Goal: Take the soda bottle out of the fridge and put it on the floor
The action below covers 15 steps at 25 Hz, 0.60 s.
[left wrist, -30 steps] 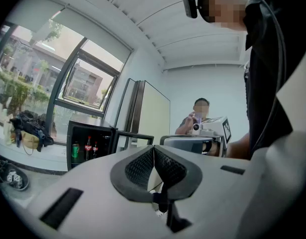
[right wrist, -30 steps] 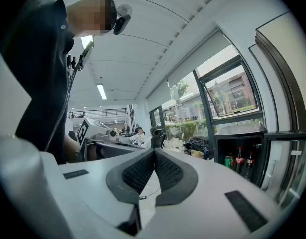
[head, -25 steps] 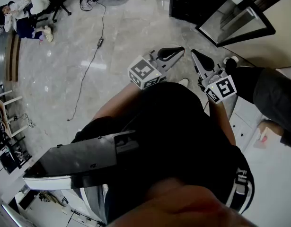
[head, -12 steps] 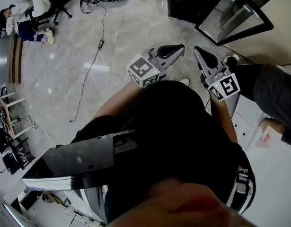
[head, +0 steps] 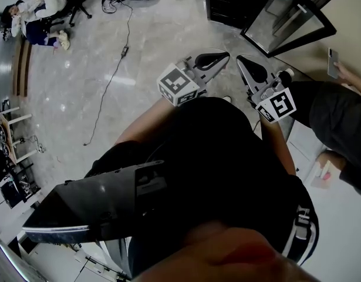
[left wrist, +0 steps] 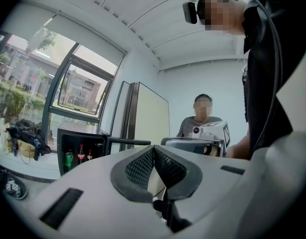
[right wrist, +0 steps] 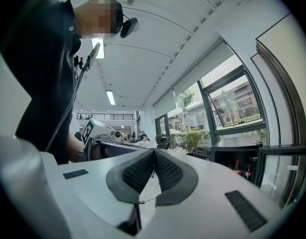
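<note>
A small black fridge (head: 230, 4) stands on the floor ahead with its glass door (head: 292, 19) swung open. Dark soda bottles (left wrist: 81, 153) with red labels stand inside it beside a green can (left wrist: 69, 159); they also show in the right gripper view, soda bottles (right wrist: 237, 167). My left gripper (head: 218, 59) and right gripper (head: 243, 64) are held side by side at chest height, short of the fridge. Both are shut with their pads (left wrist: 153, 166) pressed together, and nothing sits between the right pads (right wrist: 153, 171) either.
A cable (head: 110, 81) runs across the marble floor to the left. People sit on chairs (head: 33, 16) at the far left. Another person (head: 338, 110) stands close on the right beside a white cabinet (head: 344, 216). A dark bag (left wrist: 26, 133) lies by the window.
Both grippers stay shut and almost in the same place. The view has shifted slightly, and the person at the right now shows a hand holding a phone.
</note>
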### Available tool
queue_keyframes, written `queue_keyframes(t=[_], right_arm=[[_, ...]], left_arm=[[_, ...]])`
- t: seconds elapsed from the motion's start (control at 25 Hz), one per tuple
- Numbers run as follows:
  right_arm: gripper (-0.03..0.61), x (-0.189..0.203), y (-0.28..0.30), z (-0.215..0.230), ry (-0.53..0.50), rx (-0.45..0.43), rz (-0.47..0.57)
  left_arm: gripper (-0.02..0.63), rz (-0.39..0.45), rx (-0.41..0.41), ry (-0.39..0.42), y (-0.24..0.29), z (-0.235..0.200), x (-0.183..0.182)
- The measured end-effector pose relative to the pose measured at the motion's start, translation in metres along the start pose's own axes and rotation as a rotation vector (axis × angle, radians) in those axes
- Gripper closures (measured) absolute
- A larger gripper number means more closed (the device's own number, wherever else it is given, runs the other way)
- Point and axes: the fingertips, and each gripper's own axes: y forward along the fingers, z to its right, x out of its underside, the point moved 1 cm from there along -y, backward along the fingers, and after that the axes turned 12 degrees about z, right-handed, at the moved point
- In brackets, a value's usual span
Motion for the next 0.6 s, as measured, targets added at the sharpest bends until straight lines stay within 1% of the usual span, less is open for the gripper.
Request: queue_keyframes(t=[0.2, 0.32, 0.44, 0.6], right_arm=[[0.565, 0.001, -0.012, 0.007, 0.022, -0.032, -0.003], [0.565, 0.006, -0.016, 0.013, 0.038, -0.038, -0.012], [0.565, 0.01, -0.016, 0.026, 0.05, -0.02, -0.014], [0.565, 0.014, -0.005, 0.045, 0.06, 0.017, -0.003]], left_arm=[[0.609, 0.002, -0.045, 0.028, 0.014, 0.003, 0.001], [0.609, -0.003, -0.063, 0.03, 0.019, 0.002, 0.004], [0.609, -0.012, -0.07, 0.024, 0.026, -0.004, 0.008], [0.609, -0.013, -0.074, 0.02, 0.03, -0.026, 0.007]])
